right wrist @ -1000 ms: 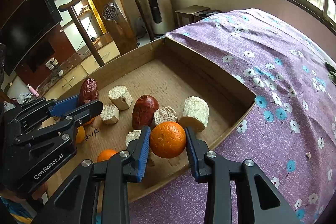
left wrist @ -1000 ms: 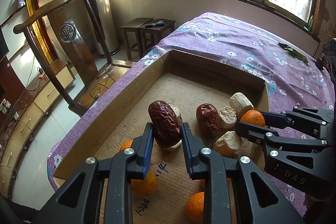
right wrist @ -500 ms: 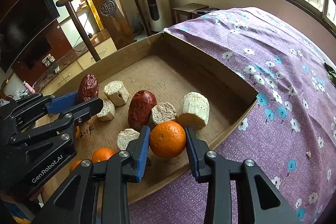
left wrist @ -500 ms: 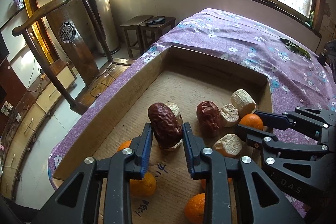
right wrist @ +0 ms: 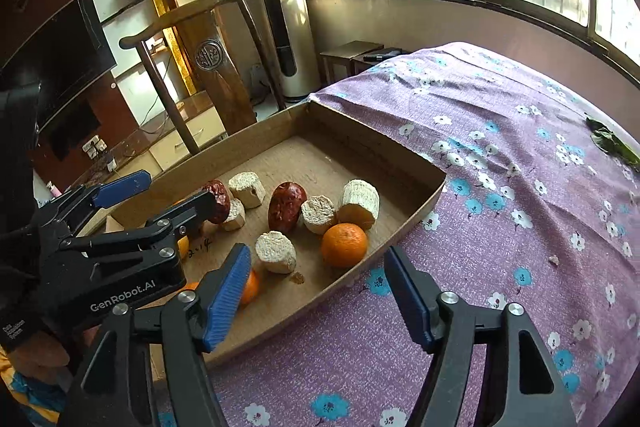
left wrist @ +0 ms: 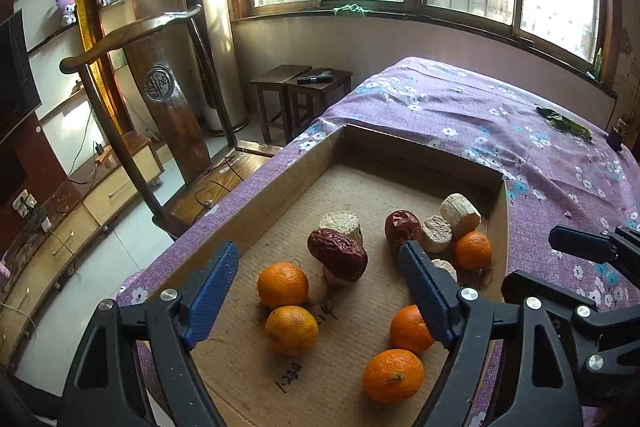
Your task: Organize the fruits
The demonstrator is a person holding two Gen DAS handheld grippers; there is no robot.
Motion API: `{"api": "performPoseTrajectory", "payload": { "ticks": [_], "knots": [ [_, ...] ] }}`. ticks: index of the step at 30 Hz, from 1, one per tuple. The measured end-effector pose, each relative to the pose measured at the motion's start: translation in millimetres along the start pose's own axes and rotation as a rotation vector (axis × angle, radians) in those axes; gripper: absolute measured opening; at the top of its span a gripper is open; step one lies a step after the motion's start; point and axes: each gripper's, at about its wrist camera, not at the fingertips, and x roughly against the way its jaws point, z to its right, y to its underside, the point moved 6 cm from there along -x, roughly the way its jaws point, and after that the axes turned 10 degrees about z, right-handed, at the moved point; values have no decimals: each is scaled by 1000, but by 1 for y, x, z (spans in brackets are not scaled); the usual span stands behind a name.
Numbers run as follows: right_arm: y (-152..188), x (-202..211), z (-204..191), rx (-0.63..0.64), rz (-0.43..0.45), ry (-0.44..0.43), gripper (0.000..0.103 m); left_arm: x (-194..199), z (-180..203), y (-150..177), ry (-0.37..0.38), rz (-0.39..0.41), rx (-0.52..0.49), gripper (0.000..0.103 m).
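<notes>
1. The left tongs (left wrist: pixel 316 291) are spread wide, their jaws having just been opening; nothing is pinched. The dark red date (left wrist: pixel 338 254) lies free in the gap beyond the blue pads, leaning on a pale stub (left wrist: pixel 341 223).
2. The right tongs (right wrist: pixel 316 291) are spread too, jaws also just opened, and empty. The orange (right wrist: pixel 344 245) they stood around sits on the tray floor beyond them, against the tray's right wall.
3. The cardboard tray (left wrist: pixel 280 187) rests on a bed with a purple flowered cover (right wrist: pixel 500 147), at its near left corner.
4. Behind that orange, a second date (right wrist: pixel 286 206) and pale cut chunks (right wrist: pixel 319 215) cluster together, touching.
5. In the left wrist view, four more oranges (left wrist: pixel 283 285) lie toward the tray's near edge: two just beside each other on the left, two on the right.
</notes>
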Motion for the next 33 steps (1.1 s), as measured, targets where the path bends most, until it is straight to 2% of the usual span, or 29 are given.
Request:
{"api": "performPoseTrajectory", "payload": {
  "ticks": [3,5,15,33],
  "knots": [
    [4,14,0,-14,26,12,82,12,1,0,13,25,8,83],
    [7,20,-2,-17,28,18,83,19,1,0,9,45,6,88],
    [16,39,-8,-2,29,31,90,41,-3,2,3,73,24,89],
    [24,37,-14,11,2,38,92,44,-1,6,-3,69,17,89]
  ]
}}
